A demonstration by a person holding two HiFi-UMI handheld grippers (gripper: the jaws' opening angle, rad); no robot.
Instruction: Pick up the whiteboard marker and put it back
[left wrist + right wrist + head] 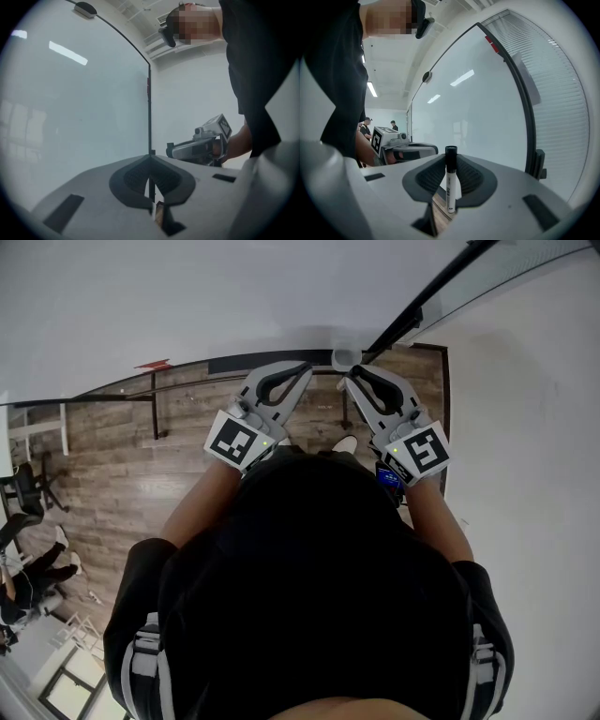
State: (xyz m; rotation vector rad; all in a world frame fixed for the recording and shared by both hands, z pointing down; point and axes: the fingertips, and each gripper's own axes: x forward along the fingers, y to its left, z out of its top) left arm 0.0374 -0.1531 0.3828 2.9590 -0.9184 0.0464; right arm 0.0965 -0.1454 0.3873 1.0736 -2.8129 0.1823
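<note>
Right gripper view: my right gripper (450,159) is clamped on the marker (450,185), jaws narrowed onto its white barrel. The black cap is up and the marker stands upright at the centre of the frame. So pickup is done, I'd say.

Left gripper view: left gripper (150,161) has its jaws closed together with nothing in them. Only the dark edge of the whiteboard (84,108) shows past the tips.

Head view: both grippers are at the top centre of the frame, side by side and apart, pointing at the board's lower edge. Wood floor (122,474) is under them. The marker is off any surface, near the board but not touching it as far as I see.

Left to do: put it back. I can't pick out a tray or holder for certain. A small pale cup-like thing (345,359) sits at the board edge between the gripper tips and may be the spot. Roughly halfway by my read.
</note>
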